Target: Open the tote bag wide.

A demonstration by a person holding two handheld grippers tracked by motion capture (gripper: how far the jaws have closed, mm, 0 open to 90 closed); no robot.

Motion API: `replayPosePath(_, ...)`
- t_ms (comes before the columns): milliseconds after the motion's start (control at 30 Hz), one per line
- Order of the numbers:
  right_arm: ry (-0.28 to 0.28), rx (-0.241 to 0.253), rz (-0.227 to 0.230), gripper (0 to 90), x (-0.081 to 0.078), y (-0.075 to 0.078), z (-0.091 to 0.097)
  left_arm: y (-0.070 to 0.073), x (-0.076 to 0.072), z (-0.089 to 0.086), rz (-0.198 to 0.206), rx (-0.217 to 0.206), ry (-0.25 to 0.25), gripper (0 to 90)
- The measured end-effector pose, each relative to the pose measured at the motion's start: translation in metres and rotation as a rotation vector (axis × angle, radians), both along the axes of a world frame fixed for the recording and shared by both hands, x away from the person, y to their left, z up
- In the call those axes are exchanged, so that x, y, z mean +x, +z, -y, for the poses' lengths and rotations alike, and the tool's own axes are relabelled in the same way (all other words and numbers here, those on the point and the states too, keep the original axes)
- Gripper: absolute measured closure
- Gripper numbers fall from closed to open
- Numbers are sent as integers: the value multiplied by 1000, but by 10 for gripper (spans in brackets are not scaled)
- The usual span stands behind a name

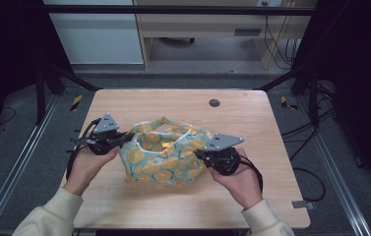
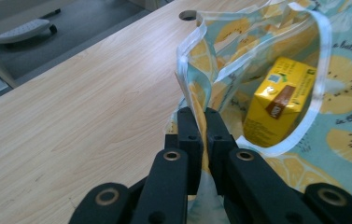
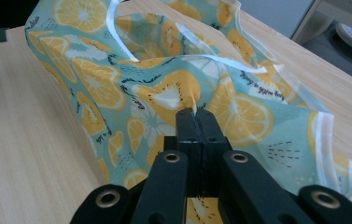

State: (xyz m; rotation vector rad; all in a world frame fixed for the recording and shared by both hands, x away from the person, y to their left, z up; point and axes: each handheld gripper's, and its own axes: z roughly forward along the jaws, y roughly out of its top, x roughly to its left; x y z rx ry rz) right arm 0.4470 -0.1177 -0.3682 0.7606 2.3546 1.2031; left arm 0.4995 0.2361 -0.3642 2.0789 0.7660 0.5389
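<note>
On the wooden surface in front of me, a teal fabric bag printed with orange slices sits near the middle, pulled between the two tools I am working. My left hand-held gripper has its jaws pressed together on the white-trimmed rim of the bag at its left side, the cloth pinched between them in the left gripper view. My right hand-held gripper pinches a fold of the printed fabric at the bag's right side, jaws closed tight on it. Through the open mouth, a yellow drink carton stands tilted inside the bag. A small dark round grommet is set in the surface beyond the bag, well apart from it.
</note>
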Motion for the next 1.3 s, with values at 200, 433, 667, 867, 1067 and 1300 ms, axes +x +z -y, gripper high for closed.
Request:
replayPosePath(200,-15,-1,-23,897,-10,-14,5,3,-14,-3,20,-48,-19,881)
replayPosePath(433,-19,-1,-60,887,-14,-32,9,0,-25,-6,23,-91,-37,881)
replayPosePath(667,-28,3,-93,885,-18,-46,10,-2,-39,-10,11,-106,-69,881)
replayPosePath(867,-22,-2,-116,852,-21,-54,10,-9,-49,-11,-8,-123,-134,879)
replayPosePath(1067,-19,-11,-141,878,-23,-64,12,-23,-58,-7,-36,-101,-180,880)
replayPosePath(1300,-18,-22,-184,845,-24,-76,12,-38,-62,-2,-58,-42,-212,883)
